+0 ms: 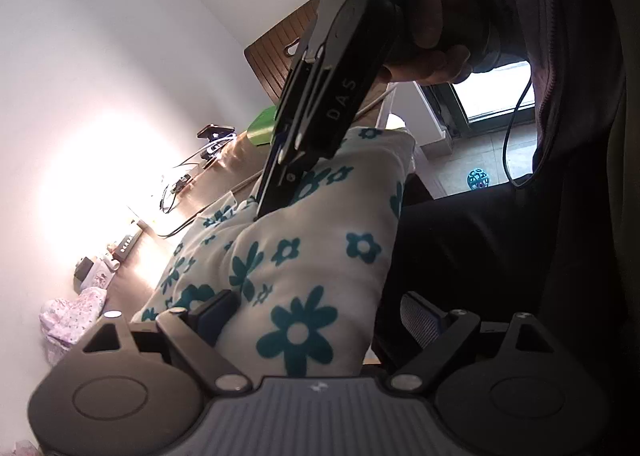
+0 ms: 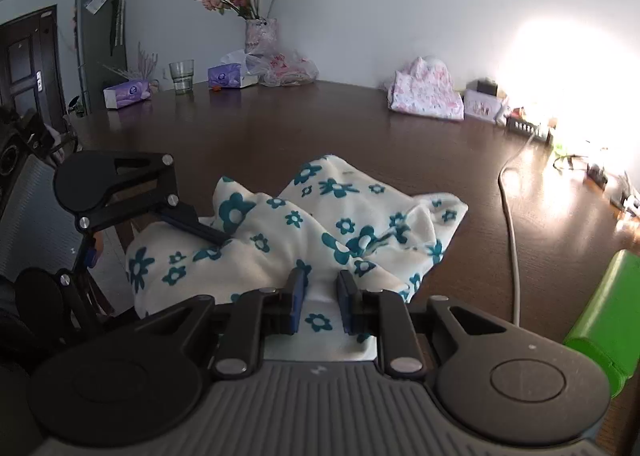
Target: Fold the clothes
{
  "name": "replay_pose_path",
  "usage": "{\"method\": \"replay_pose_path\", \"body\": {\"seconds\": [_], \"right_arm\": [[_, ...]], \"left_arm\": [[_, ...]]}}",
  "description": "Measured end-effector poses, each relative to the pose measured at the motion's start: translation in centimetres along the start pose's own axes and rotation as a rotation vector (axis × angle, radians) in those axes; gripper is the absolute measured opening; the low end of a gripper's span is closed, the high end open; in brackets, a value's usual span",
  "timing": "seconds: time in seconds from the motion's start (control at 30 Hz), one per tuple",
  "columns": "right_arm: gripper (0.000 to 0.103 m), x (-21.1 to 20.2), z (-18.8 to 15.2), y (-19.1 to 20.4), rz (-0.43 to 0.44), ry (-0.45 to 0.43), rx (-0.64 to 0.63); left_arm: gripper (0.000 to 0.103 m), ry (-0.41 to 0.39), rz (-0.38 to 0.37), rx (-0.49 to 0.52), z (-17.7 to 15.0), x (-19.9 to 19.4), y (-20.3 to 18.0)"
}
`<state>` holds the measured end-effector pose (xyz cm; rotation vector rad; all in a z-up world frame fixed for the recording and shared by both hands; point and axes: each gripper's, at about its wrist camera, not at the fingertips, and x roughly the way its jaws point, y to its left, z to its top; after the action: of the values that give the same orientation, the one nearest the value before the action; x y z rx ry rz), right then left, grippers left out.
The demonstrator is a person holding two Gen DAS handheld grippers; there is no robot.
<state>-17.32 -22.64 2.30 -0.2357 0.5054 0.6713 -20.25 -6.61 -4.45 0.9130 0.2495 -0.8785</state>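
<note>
A white garment with teal flowers lies bunched at the near edge of the dark wooden table. My right gripper is shut on a fold of the garment at its near edge. In the left wrist view the same garment fills the middle, and my left gripper stands wide open, one finger on the cloth and the other off its edge. The right gripper shows there from the side, pinching the cloth. The left gripper also shows in the right wrist view, at the garment's left side.
A folded pink floral garment lies at the table's far right. A white cable, a power strip and a green object are on the right. A vase of flowers, a glass and tissue boxes stand at the back.
</note>
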Motion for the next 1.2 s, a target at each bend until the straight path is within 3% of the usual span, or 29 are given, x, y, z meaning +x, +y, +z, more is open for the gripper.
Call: {"method": "replay_pose_path", "body": {"seconds": [0.03, 0.1, 0.2, 0.3, 0.47, 0.6, 0.63, 0.67, 0.73, 0.8, 0.87, 0.97, 1.1, 1.2], "right_arm": [[0.027, -0.9, -0.1, 0.2, 0.01, -0.037, -0.044], [0.062, -3.1, -0.4, 0.5, 0.042, -0.13, -0.149], [0.085, -5.4, -1.0, 1.4, 0.118, -0.154, -0.358], [0.085, -5.9, -1.9, 2.5, 0.13, -0.089, -0.555], [0.086, -3.6, -4.3, 3.3, 0.085, -0.044, -0.765], [0.085, -1.3, -6.7, 5.0, 0.009, -0.12, -0.942], [0.083, -0.8, -6.8, 5.3, 0.003, -0.133, -0.953], [0.071, -0.3, -6.8, 5.4, 0.017, -0.122, -0.957], [0.061, 0.3, -6.4, 5.2, 0.049, -0.09, -0.936], [0.042, 0.0, -5.3, 4.5, 0.091, -0.063, -0.835], [0.025, -0.7, -3.7, 3.2, 0.153, -0.042, -0.69], [0.02, -1.8, -1.7, 1.1, 0.263, -0.015, -0.494], [0.019, -2.5, 0.0, -2.0, 0.462, 0.028, -0.25], [0.019, -2.2, 1.0, -4.5, 0.616, 0.067, -0.108]], "left_arm": [[0.088, 0.001, -0.007, -0.007, 0.1, -0.1, 0.0], [0.088, 0.009, -0.027, -0.012, 0.2, -0.2, 0.4], [0.084, 0.026, -0.065, -0.001, 0.4, -0.4, 1.2], [0.084, 0.027, -0.135, -0.019, 0.2, -0.4, 2.7], [0.084, 0.003, -0.257, -0.138, 0.0, 0.0, 5.5], [0.083, -0.015, -0.329, -0.217, -0.3, 0.3, 7.1], [0.083, -0.016, -0.34, -0.23, -0.4, 0.2, 7.3], [0.083, -0.018, -0.351, -0.243, -0.4, 0.1, 7.5], [0.083, -0.02, -0.362, -0.26, -0.5, -0.2, 7.5], [0.083, -0.022, -0.359, -0.267, -0.5, -0.7, 7.3], [0.083, 0.0, -0.296, -0.179, 0.1, -1.9, 6.0], [0.083, -0.014, -0.175, -0.03, 0.7, -3.8, 4.1], [0.086, -0.054, -0.145, -0.065, 0.4, -4.3, 4.8], [0.086, -0.072, -0.166, -0.077, 0.7, -4.0, 4.9]]}}
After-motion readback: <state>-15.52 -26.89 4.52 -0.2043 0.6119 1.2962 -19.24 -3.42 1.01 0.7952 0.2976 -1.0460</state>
